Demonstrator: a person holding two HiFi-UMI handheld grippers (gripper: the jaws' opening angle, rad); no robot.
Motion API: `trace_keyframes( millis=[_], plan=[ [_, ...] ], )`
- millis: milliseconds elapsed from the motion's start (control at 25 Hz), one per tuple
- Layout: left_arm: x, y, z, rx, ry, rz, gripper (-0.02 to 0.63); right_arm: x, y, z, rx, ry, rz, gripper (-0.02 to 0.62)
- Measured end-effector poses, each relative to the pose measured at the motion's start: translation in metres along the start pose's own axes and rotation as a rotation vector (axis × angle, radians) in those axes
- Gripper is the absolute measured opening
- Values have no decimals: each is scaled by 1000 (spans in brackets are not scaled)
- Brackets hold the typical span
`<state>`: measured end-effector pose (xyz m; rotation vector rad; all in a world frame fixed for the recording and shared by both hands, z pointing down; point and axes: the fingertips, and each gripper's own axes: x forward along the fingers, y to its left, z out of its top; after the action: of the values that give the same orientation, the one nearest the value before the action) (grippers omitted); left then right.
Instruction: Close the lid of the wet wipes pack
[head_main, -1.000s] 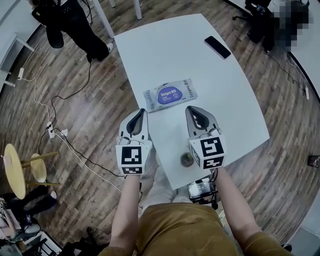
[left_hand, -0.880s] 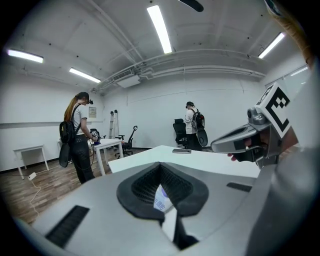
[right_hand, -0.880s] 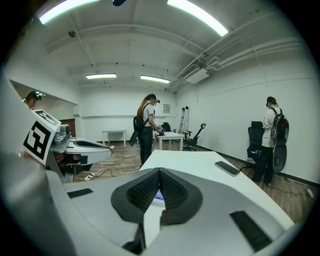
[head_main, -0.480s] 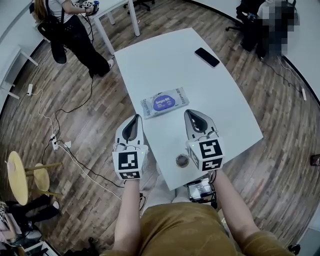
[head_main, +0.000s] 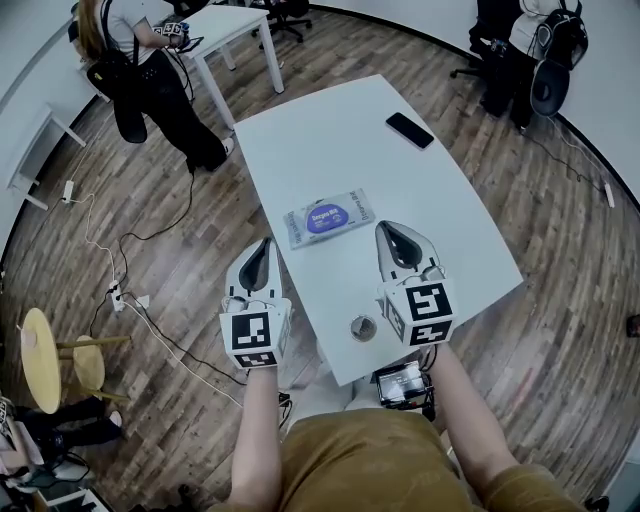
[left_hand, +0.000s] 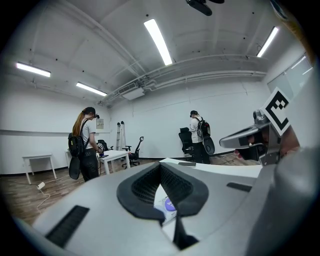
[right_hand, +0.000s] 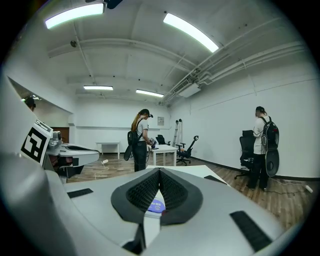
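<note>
Poised just short of wipes pack (head_main: 329, 217) on desk (head_main: 330, 130), left gripper (head_main: 264, 245) and right gripper (head_main: 386, 229), jaws clenched empty, probably to press lid.

The white desk (head_main: 330, 140) carries a wet wipes pack (head_main: 329, 217). A dark phone (head_main: 410, 130) lies well beyond the pack, and a small round object (head_main: 362, 327) lies on its near side.

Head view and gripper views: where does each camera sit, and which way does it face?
Head view: on the person's head, looking steeply down at the table and wet wipes pack; shows both forearms, left gripper, right gripper.
Left gripper view: on the left gripper, looking along its closed jaws over the table; right gripper at right.
Right gripper view: on the right gripper, likewise; left gripper at left.
Shared: all three show the pack.
</note>
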<state>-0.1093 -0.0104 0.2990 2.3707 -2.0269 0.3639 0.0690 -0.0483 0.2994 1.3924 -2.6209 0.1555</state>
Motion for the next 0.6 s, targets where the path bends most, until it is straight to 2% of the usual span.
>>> trace_keyframes(
  millis=[600],
  plan=[
    [-28, -20, 48, 43, -84, 7, 6, -47, -5, 33, 18, -93, -14, 3]
  ],
)
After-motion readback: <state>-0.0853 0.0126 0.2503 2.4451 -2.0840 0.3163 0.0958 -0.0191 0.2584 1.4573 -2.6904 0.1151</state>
